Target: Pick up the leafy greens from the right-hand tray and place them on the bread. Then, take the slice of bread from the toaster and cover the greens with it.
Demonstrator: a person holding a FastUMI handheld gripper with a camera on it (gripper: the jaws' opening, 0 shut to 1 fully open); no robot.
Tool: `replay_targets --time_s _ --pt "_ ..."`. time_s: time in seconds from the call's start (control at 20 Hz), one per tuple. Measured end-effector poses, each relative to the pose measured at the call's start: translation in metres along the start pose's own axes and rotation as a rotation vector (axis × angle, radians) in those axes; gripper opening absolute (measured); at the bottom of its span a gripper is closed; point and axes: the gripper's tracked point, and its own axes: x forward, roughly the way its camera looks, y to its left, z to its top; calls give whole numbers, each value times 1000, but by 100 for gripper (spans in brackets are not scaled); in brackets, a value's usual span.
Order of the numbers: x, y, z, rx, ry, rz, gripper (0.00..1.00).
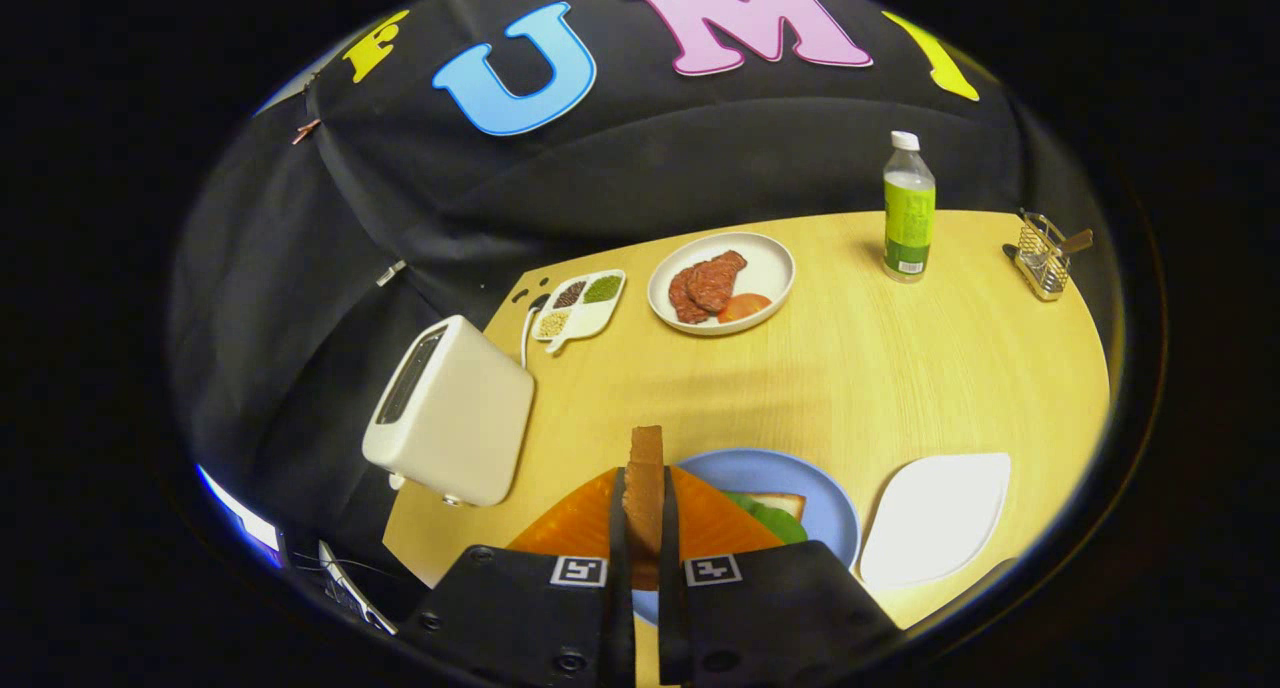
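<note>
We note the blue plate (800,478) is largely covered by the gripper (645,508) and its body, so the bread on the plate (785,503) shows only as a corner, and the leafy greens (775,518) lying on it show only as a green patch just right of the fingers. We observe the slice of bread (646,483) standing on edge between the two fingers, both pressing its faces; its lower part is hidden between them. The slice sits above the plate, just left of the greens. The white toaster (450,413) stands to the left, apart from the gripper; we cannot see into its slot. The white tray (935,518) lies right of the plate, partly cut off
</note>
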Motion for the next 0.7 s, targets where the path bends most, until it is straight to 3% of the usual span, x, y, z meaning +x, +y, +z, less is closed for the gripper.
replay_targets --time_s 0.3,0.55,0.6,0.7 --pt "7 -45 -22 87 14 -27 16" --pt "1 -68 -40 136 71 -41 27" --pt "-1 -75 -44 118 78 -60 34" --pt "-6 -78 -51 98 89 -62 67"
